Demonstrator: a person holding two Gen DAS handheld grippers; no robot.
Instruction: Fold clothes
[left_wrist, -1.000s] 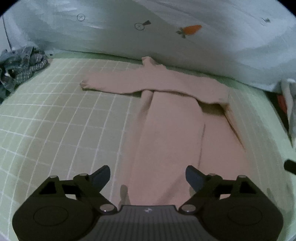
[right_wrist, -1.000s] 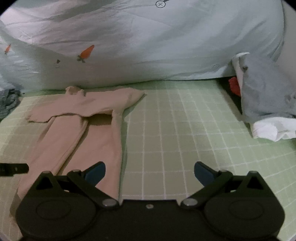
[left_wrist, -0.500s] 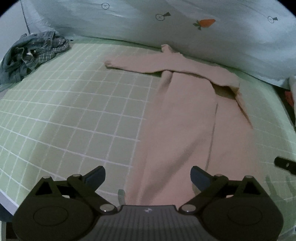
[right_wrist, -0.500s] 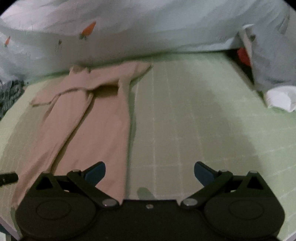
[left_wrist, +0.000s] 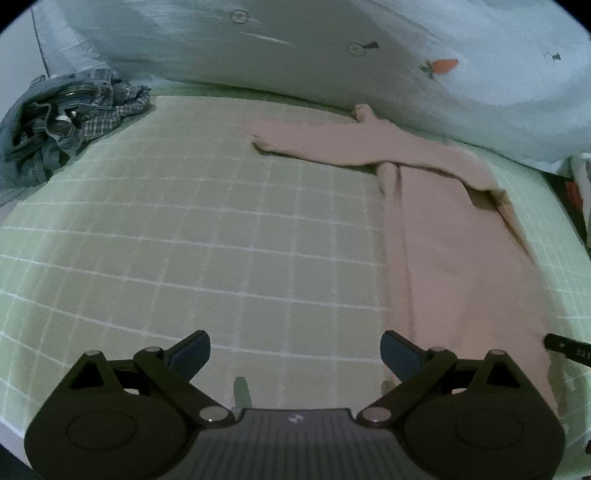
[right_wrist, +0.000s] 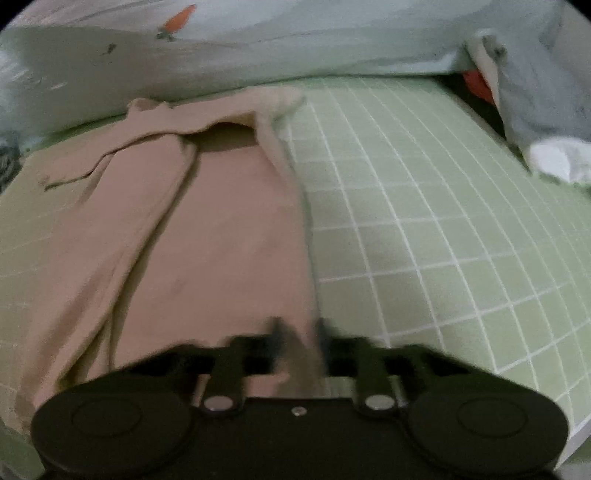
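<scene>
Pinching shut just now, the right gripper (right_wrist: 299, 332) fingers clamp the pink garment (right_wrist: 221, 229) hem at 6 o'clock; left gripper (left_wrist: 295, 354) fingers apart, so folding can start.

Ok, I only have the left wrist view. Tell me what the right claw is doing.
Observer: The right claw has just closed, with the near right edge of the pink long-sleeved top between its jaws.
Operator: Report what lies to the right of the top.
Observer: Bare green checked sheet, then a grey garment lying over a white cloth at the bed's far right.
</scene>
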